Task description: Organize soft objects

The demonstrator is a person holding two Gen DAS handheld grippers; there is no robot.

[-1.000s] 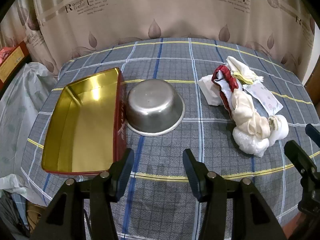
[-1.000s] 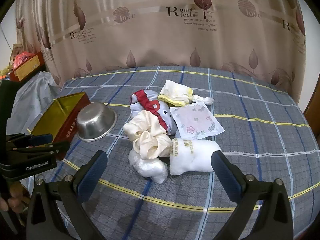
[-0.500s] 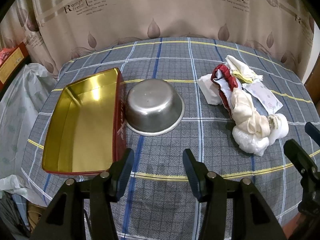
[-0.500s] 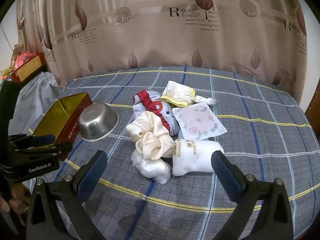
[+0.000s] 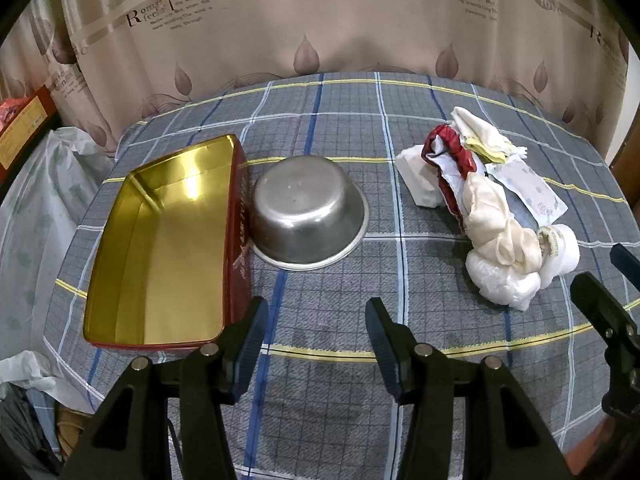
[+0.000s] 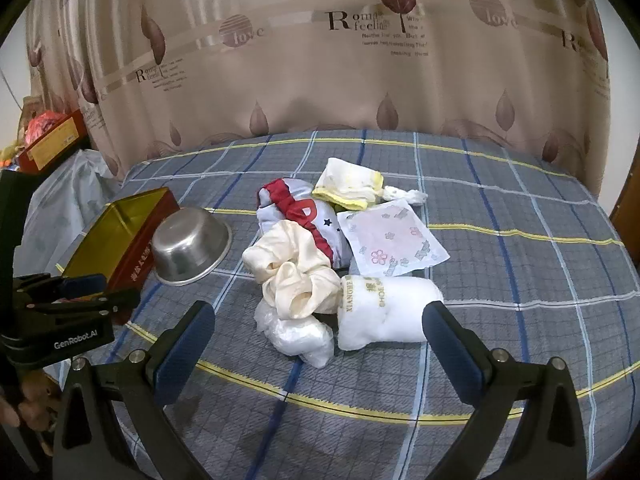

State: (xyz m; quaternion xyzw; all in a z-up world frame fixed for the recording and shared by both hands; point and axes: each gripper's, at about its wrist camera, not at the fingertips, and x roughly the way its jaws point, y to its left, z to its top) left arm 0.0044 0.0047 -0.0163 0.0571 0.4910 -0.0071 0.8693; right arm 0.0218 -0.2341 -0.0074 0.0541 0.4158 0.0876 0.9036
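Both tools stood open and empty: the left tool (image 5: 316, 332) at lower centre of its frame, facing the gold-lined tin (image 5: 160, 248) and the upturned steel bowl (image 5: 308, 212) touching it, the right tool (image 6: 320, 332) below the pile of soft objects (image 6: 336, 256) at centre frame. Nothing had yet been sorted. Judged, the right tool sat nearest the white roll (image 6: 384, 312) for a first pick, while the tin lay open-side-up on the plaid-covered worktop (image 6: 520, 264) as the likely receptacle.

Left claw (image 5: 316, 332) open over plaid cloth (image 5: 320, 128) — gold tin (image 5: 160, 240), upturned steel bowl (image 5: 306, 210), soft pile (image 5: 492, 216).
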